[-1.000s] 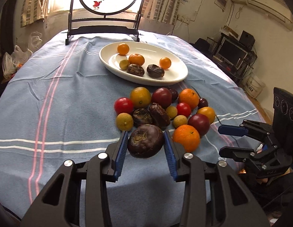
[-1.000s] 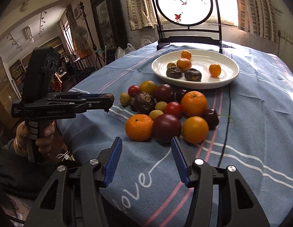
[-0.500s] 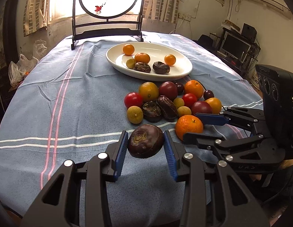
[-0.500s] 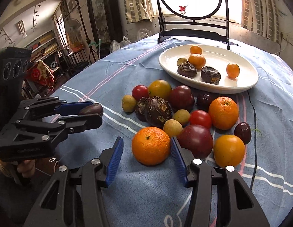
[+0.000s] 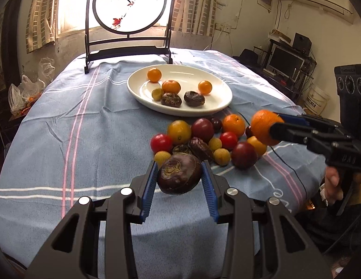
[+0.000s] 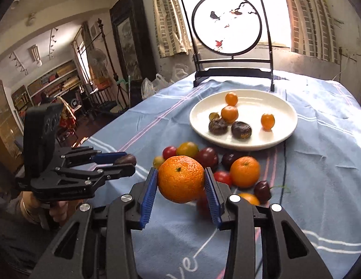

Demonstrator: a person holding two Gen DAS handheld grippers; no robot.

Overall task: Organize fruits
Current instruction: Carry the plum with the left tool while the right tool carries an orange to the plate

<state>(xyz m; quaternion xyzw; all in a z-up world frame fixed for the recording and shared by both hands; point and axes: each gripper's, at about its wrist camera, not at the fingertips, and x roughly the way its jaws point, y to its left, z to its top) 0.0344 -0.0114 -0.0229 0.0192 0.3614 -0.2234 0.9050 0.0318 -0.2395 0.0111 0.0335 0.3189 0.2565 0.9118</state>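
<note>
My left gripper (image 5: 179,176) is shut on a dark purple-brown fruit (image 5: 179,174) and holds it above the cloth, near the table's front. My right gripper (image 6: 181,182) is shut on an orange (image 6: 181,179), lifted above the fruit pile; the same orange (image 5: 264,126) shows at the right in the left wrist view. A pile of loose fruit (image 5: 203,137) lies on the blue cloth. Behind it a white oval plate (image 5: 217,100) holds three small oranges, two dark fruits and a small yellow one.
A black stand with a round bird panel (image 5: 128,4) rises at the table's far end. The blue striped tablecloth (image 5: 75,127) covers the table. A thin black cable (image 5: 287,162) runs across the cloth at right. Shelves and a monitor stand beyond the right edge.
My right gripper closed on the orange and lifted it off the cloth. My left gripper rose higher with the dark fruit still held.
</note>
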